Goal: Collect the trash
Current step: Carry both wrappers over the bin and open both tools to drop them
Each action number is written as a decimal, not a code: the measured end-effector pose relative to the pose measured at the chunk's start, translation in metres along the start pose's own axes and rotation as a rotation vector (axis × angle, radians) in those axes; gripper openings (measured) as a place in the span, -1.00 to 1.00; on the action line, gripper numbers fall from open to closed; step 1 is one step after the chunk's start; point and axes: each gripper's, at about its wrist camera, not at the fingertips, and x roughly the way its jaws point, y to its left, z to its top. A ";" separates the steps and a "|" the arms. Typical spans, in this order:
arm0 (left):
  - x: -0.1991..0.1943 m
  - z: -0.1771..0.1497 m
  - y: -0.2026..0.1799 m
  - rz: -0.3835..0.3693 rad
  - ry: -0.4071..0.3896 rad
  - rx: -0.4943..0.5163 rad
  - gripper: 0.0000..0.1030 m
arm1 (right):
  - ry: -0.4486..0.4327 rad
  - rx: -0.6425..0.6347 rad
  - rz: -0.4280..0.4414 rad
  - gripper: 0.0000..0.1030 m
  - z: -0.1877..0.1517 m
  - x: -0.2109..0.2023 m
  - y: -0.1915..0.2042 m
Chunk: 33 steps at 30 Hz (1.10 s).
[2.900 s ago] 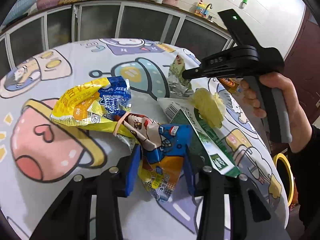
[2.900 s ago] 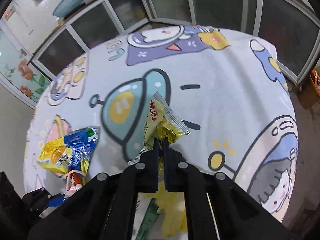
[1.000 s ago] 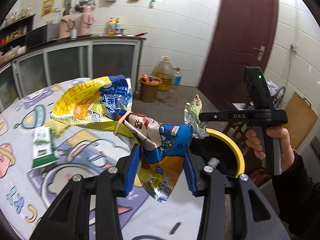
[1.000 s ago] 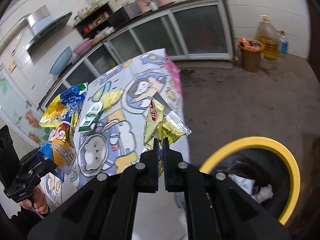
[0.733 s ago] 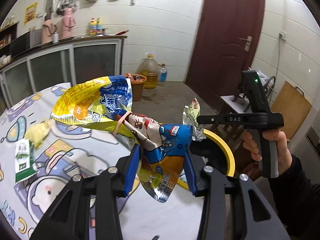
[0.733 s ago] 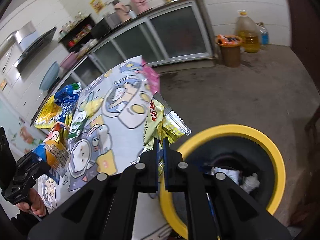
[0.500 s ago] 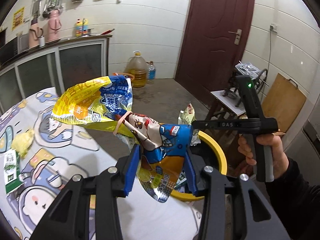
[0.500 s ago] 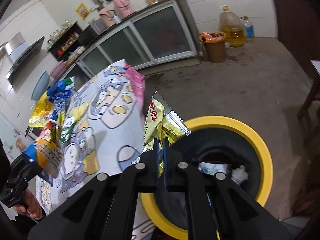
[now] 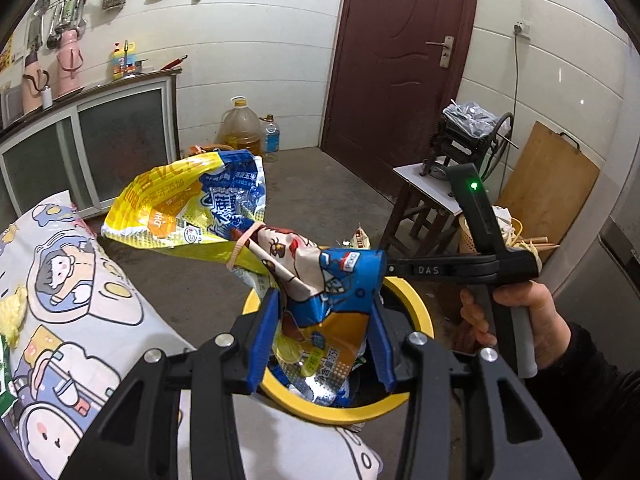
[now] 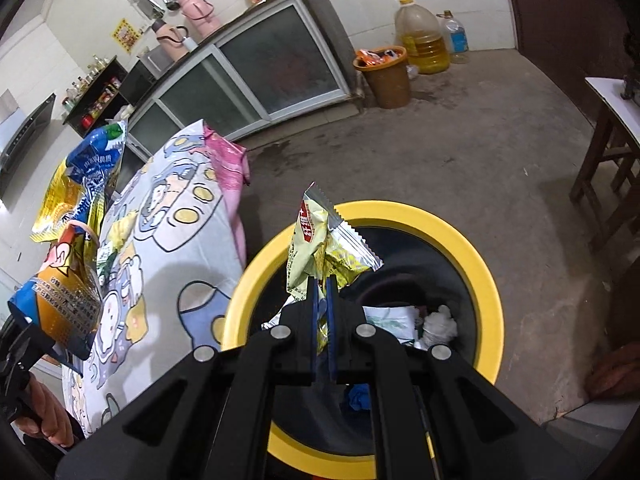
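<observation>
Wrappers (image 9: 320, 280) now over bin (image 10: 472, 248), "DAS" legible

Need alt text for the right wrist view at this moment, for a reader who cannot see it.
The right claw is shut on a pale yellow-green snack wrapper above the open yellow-rimmed trash bin, which already holds crumpled paper. At left, the left claw grips blue and yellow snack bags beside the cartoon-print tablecloth.

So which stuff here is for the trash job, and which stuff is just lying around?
For the job:
- left gripper, holding the blue and yellow snack bags
- right gripper, pinching the small yellow-green wrapper
- yellow-rimmed trash bin

Just lying about:
- oil jug
- brown bucket
- pink thermoses
- wooden stool
</observation>
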 end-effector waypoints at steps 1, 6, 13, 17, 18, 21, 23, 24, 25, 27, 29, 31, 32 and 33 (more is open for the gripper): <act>0.002 0.001 -0.001 0.000 0.001 0.002 -0.22 | 0.001 0.003 -0.003 -0.91 0.000 0.001 -0.003; 0.016 0.001 -0.005 -0.002 0.017 0.016 -0.20 | 0.008 0.013 -0.022 -0.91 -0.002 0.005 -0.011; 0.042 -0.001 -0.007 -0.033 0.059 -0.007 -0.20 | 0.028 0.033 -0.035 -0.91 -0.006 0.014 -0.020; 0.054 -0.003 -0.008 -0.051 0.078 -0.018 -0.18 | 0.031 0.033 -0.061 -0.91 -0.008 0.016 -0.022; 0.056 -0.003 -0.009 -0.055 0.081 -0.021 -0.17 | 0.034 0.036 -0.060 -0.91 -0.008 0.016 -0.024; 0.059 -0.002 -0.007 -0.073 0.086 -0.043 -0.12 | 0.047 0.048 -0.073 -0.86 -0.009 0.018 -0.027; 0.061 -0.002 -0.005 -0.082 0.092 -0.062 -0.07 | 0.055 0.063 -0.081 -0.80 -0.008 0.019 -0.031; 0.061 -0.003 -0.003 -0.087 0.094 -0.074 0.03 | 0.062 0.072 -0.083 -0.76 -0.009 0.020 -0.033; 0.061 -0.003 -0.002 -0.088 0.095 -0.081 0.16 | 0.071 0.086 -0.087 -0.63 -0.009 0.022 -0.036; 0.060 -0.004 0.002 -0.089 0.087 -0.104 0.43 | 0.076 0.110 -0.102 -0.18 -0.010 0.022 -0.042; 0.057 -0.004 0.005 -0.080 0.077 -0.120 0.60 | 0.067 0.140 -0.114 0.03 -0.012 0.020 -0.049; 0.053 -0.005 0.010 -0.067 0.067 -0.136 0.68 | 0.066 0.160 -0.123 0.03 -0.013 0.017 -0.053; 0.050 -0.005 0.014 -0.063 0.059 -0.150 0.71 | 0.063 0.167 -0.123 0.03 -0.014 0.015 -0.055; 0.047 -0.005 0.017 -0.063 0.055 -0.159 0.74 | 0.061 0.173 -0.123 0.03 -0.014 0.012 -0.056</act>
